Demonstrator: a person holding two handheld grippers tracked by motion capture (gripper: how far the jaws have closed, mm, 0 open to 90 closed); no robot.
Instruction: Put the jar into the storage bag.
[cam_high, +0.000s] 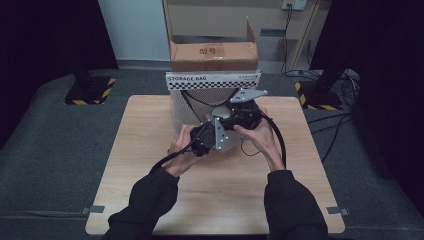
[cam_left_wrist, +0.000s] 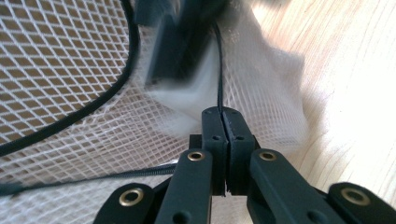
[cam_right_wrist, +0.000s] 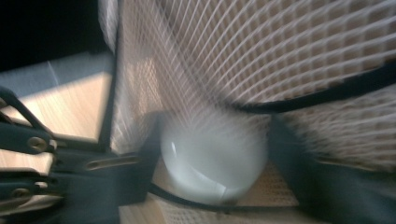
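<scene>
A white mesh storage bag (cam_high: 192, 107) with a black zip edge lies at the back of the wooden table (cam_high: 150, 175), under its "STORAGE BAG" card (cam_high: 212, 80). My left gripper (cam_high: 212, 142) is shut on the bag's mesh and thin black edge cord (cam_left_wrist: 219, 70), the two pads pressed flat together (cam_left_wrist: 222, 114). My right gripper (cam_high: 227, 117) reaches into the bag's mouth from the right. In the right gripper view its blurred black jaws (cam_right_wrist: 215, 154) sit against both sides of a white round object (cam_right_wrist: 210, 172) in the mesh. The right gripper's jaw (cam_left_wrist: 173, 42) shows blurred just beyond my left pads.
An open cardboard box (cam_high: 214, 52) stands on the floor behind the table. Stand feet with yellow-black tape (cam_high: 90, 90) (cam_high: 320, 95) sit at the back left and right. Cables (cam_high: 330, 135) run across the grey floor on the right. The left gripper (cam_right_wrist: 28, 154) shows at the left of the right gripper view.
</scene>
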